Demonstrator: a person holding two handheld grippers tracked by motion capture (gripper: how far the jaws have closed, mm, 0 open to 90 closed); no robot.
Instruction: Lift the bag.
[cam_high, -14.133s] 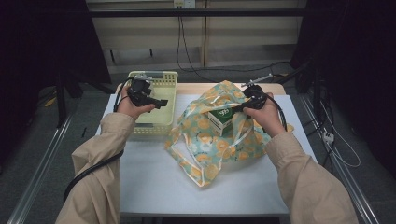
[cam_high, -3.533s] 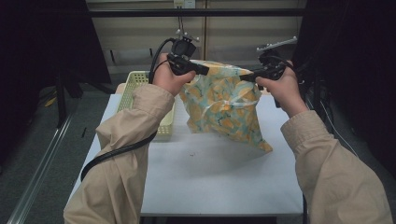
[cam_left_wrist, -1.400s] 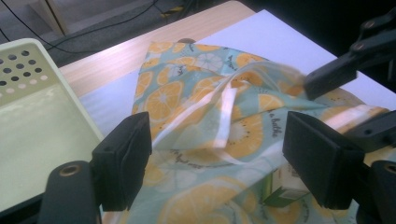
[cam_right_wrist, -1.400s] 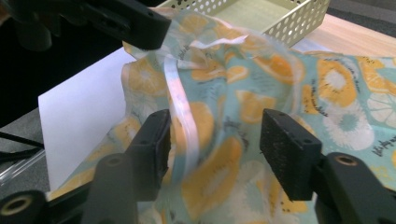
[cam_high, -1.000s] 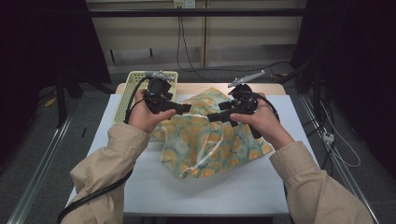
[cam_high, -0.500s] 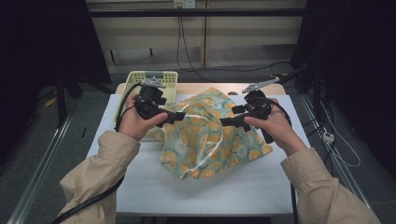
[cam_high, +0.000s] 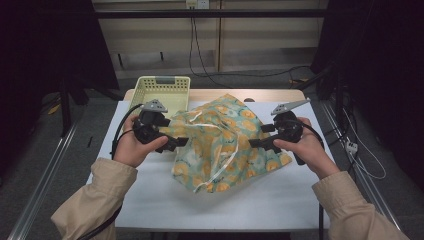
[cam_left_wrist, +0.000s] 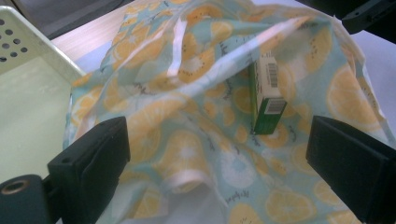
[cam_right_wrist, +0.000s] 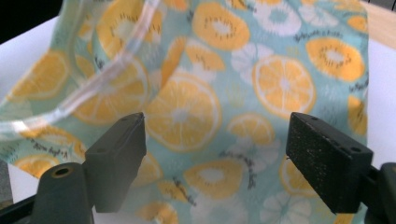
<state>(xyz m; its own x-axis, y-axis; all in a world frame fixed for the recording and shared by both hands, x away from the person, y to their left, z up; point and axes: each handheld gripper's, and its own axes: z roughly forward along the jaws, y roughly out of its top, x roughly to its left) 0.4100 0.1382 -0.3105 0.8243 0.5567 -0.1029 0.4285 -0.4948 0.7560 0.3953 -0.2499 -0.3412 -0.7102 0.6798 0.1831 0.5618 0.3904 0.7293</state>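
Where dark room surrounds, white table (cam_high: 150, 200) under lemon-print bag (cam_high: 225, 145).

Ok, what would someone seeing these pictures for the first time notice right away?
The bag printed with orange slices, lying crumpled in the middle of the white table. The left gripper and right gripper flank it with jaws open, gripping nothing. Through the bag's clear side the left gripper view shows a green box, and a pale yellow basket sits behind.

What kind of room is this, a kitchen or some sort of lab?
Probably a lab or recording workbench, not a kitchen: a bare white table ringed by dark curtains, loose black cables running down the back wall, and aluminium frame rails alongside.
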